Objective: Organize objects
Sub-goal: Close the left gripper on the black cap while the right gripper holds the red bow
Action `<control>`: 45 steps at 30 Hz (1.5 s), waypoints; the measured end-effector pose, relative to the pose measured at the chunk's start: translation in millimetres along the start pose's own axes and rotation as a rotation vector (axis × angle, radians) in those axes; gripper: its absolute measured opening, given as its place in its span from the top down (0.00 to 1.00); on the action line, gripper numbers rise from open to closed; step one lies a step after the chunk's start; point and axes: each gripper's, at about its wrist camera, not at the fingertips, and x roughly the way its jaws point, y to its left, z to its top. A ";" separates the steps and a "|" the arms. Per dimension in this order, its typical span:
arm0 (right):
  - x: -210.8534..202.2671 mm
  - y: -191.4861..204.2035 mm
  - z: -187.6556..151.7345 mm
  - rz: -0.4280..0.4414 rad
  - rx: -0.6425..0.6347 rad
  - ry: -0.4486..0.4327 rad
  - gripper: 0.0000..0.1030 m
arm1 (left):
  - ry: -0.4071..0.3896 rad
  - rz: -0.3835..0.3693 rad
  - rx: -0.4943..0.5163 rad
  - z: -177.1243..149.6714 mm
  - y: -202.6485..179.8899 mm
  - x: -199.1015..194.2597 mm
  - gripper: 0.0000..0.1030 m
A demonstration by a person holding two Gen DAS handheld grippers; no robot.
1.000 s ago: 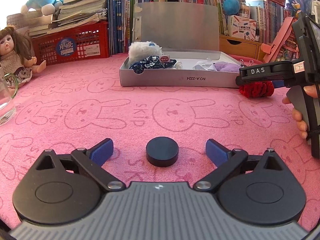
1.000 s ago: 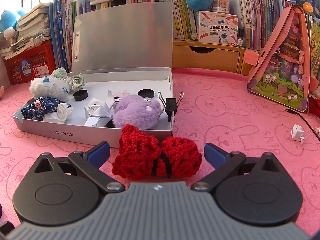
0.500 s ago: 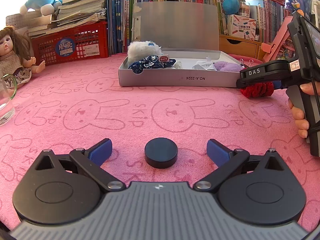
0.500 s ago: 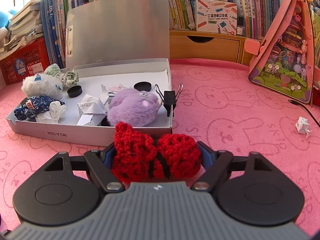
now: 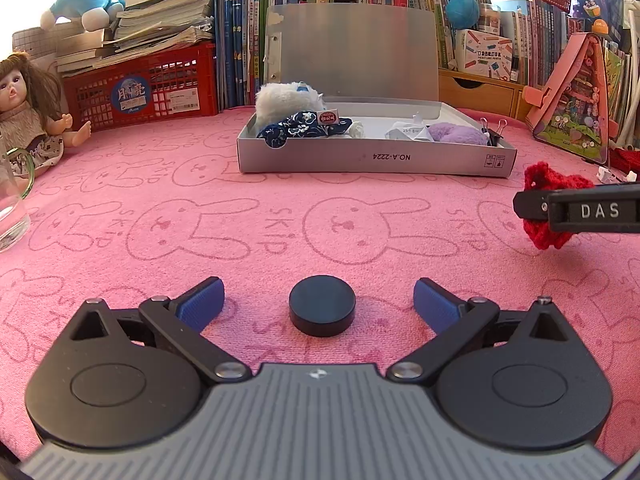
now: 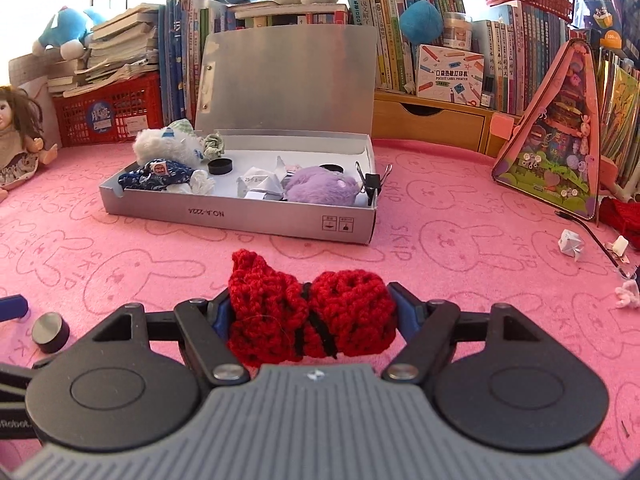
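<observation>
A red crocheted bow [image 6: 310,318] sits squeezed between the blue pads of my right gripper [image 6: 312,312], which is shut on it, lifted off the pink cloth. The same red bow [image 5: 550,210] shows at the right edge of the left wrist view, behind the right gripper's black finger. My left gripper [image 5: 320,304] stands open just above the cloth, with a black round cap [image 5: 322,310] lying between its fingers, untouched. The open grey box [image 6: 240,220] lies ahead, holding plush toys, folded paper, caps and a binder clip.
A doll [image 5: 28,112] and a glass cup [image 5: 12,200] stand at the left. Red crate [image 5: 140,88], stacked books and plush toys line the back. A pink triangular case [image 6: 556,136], a paper scrap [image 6: 570,242] and a cable lie to the right.
The right gripper closed on the red bow, then drew back from the box with it. The left gripper and black cap stayed put.
</observation>
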 end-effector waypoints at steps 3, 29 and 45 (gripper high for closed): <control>-11.3 11.1 -10.8 -0.013 -0.014 -0.009 0.26 | 0.000 0.000 0.000 0.1 -0.1 0.2 0.01; -23.2 46.1 -28.9 -0.113 -0.010 -0.024 0.27 | -0.017 0.015 -0.018 -2.6 4.3 -3.4 0.02; -27.1 41.7 -26.7 -0.088 0.033 -0.011 0.27 | -0.035 -0.064 -0.044 -1.2 5.3 -10.5 0.16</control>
